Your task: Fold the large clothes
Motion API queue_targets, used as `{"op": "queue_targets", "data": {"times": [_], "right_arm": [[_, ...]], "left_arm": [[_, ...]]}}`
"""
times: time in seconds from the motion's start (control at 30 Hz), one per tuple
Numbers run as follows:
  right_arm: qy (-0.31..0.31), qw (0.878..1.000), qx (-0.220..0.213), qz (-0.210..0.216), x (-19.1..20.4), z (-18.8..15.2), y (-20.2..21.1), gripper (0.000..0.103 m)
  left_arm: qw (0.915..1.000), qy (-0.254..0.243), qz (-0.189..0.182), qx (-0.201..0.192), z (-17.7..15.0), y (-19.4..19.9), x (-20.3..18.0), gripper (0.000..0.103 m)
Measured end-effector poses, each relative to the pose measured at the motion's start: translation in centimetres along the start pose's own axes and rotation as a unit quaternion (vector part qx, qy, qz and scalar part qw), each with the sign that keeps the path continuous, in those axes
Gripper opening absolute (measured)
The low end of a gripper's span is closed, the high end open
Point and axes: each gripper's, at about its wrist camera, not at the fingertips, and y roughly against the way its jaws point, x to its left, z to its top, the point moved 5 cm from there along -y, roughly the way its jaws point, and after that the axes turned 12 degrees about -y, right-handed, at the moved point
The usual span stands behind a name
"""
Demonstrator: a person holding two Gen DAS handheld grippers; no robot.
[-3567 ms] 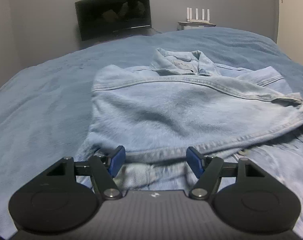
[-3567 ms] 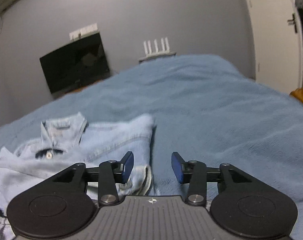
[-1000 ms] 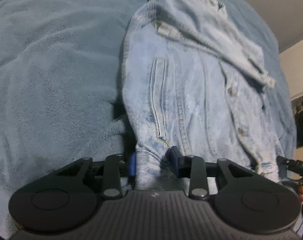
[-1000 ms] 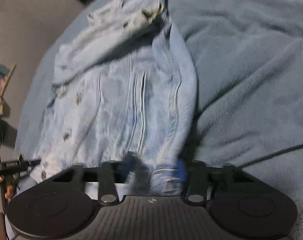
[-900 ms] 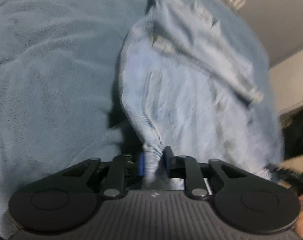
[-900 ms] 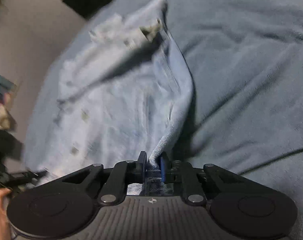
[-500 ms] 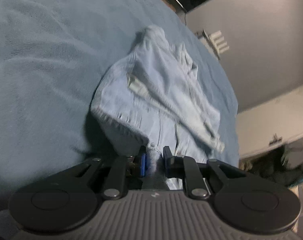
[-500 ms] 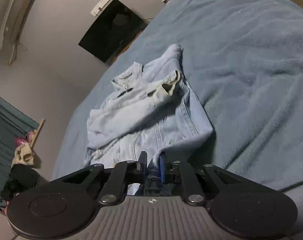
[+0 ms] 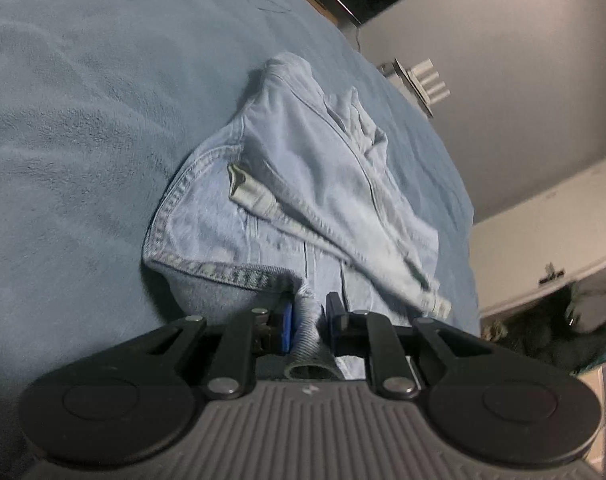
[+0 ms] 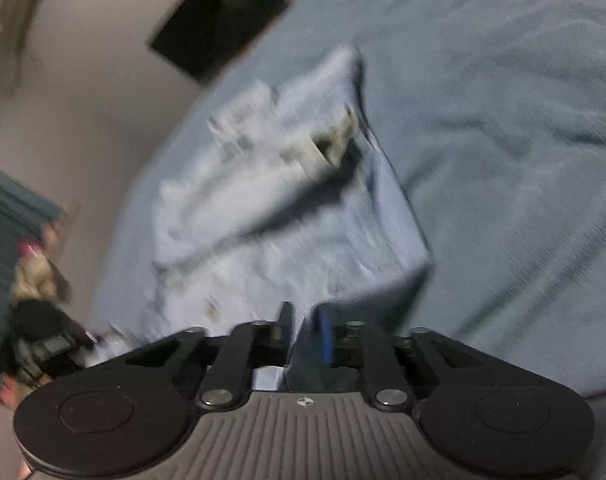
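A: Item one, far left: the blue blanket (image 9: 83, 128) over the bed. We list it as the work surface; it lies loosely rippled around the garment.

B: Item two, centre: the denim jacket (image 9: 303, 184). We find it lying on the blanket, collar end away from us, one sleeve cuff (image 9: 249, 194) laid across the body. Its near hem is raised off the bed and bends over toward the collar.

A: Item three: the left gripper (image 9: 307, 322). We note its jaws nearly together, the blue pads pinching a bunched corner of the hem.

B: Item four, from the other camera, badly blurred: the right gripper (image 10: 303, 330). Its jaws are opening. We see a strip of denim between them, but we cannot tell whether the pads press on it or have let go.

A: Item five, background: a dark screen (image 10: 219, 16) on the wall beyond the bed.

B: Progress entry. We judge the sleeves already brought in and the bottom-to-top fold under way, the hem lifted but not yet laid on the upper half.

A: Outstanding, in our estimate: carry the hem over to the shoulders, set it down, free the left corner, smooth the stack.
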Motion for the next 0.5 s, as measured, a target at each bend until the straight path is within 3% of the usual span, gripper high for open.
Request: {"op": "queue_targets", "data": {"times": [0.03, 0.23, 0.4, 0.43, 0.5], "right_arm": [[0.008, 1.0, 0.014, -0.024, -0.5, -0.5, -0.3, 0.054], [0.027, 0.991, 0.074, -0.106, -1.6, -2.8, -2.1, 0.06], [-0.013, 0.992, 0.097, -0.078, -2.3, -4.2, -1.6, 0.057], [-0.033, 0.992, 0.105, -0.056, -2.4, -4.3, -1.3, 0.054], [-0.047, 0.992, 0.112, -0.035, -2.6, -4.7, -0.6, 0.058]], "left_arm": [[0.9998, -0.018, 0.009, 0.007, -0.3, 0.4, -0.3, 0.012], [0.9894, -0.097, 0.068, 0.085, -3.0, 1.7, -1.0, 0.015], [0.984, -0.068, 0.081, 0.143, -5.9, 1.4, 1.7, 0.04], [0.9834, -0.049, 0.077, 0.157, -6.4, 1.2, 2.4, 0.04], [0.9835, -0.017, 0.064, 0.169, -6.9, 0.9, 3.6, 0.044]]}}
